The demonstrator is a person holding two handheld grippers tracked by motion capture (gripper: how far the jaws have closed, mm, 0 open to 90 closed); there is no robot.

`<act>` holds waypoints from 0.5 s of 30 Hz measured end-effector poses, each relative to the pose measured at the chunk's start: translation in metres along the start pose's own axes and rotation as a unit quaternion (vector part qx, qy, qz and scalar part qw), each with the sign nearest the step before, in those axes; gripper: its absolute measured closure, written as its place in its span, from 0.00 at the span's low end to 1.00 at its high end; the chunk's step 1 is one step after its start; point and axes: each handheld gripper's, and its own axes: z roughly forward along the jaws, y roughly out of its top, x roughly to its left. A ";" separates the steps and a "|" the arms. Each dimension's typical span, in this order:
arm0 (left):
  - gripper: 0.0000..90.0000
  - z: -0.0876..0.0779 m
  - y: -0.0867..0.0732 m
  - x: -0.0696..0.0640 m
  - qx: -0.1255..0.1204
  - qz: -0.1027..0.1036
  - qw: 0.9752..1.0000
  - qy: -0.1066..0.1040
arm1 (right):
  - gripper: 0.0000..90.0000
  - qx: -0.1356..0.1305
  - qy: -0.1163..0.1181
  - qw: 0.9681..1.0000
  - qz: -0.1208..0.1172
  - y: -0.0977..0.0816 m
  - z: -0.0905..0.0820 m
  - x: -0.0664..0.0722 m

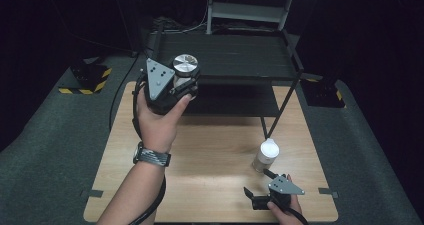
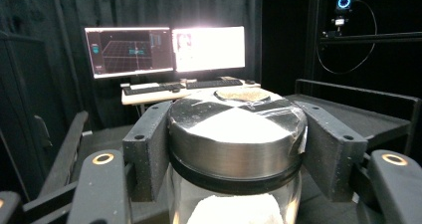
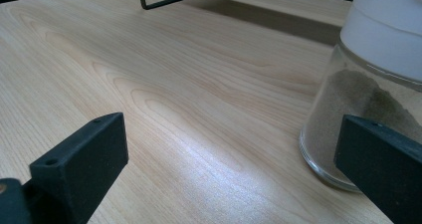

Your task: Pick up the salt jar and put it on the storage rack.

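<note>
My left gripper (image 1: 184, 80) is shut on a glass jar with a shiny metal lid (image 1: 185, 65), held in the air at the front edge of the black rack's upper shelf (image 1: 235, 55). In the left gripper view the jar (image 2: 236, 149) sits upright between the two black pads (image 2: 147, 149), white powder inside. My right gripper (image 1: 260, 182) rests low near the table's front right, jaws wide open. Just beyond it stands a second glass jar with a white cap (image 1: 266, 155), holding brownish powder (image 3: 348, 114), off to the right of the open jaws and partly behind the right pad (image 3: 383, 169).
A black two-shelf wire rack stands at the back of the wooden table (image 1: 215, 145), its lower shelf (image 1: 235, 102) in shadow. A thin rack leg (image 1: 277, 120) comes down near the white-capped jar. Monitors (image 2: 164, 50) and a keyboard stand beyond the rack.
</note>
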 end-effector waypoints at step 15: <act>0.39 0.032 0.024 -0.002 -0.011 0.000 1.000 0.015 | 0.00 -0.004 0.001 1.000 0.003 -0.001 -0.001 -0.001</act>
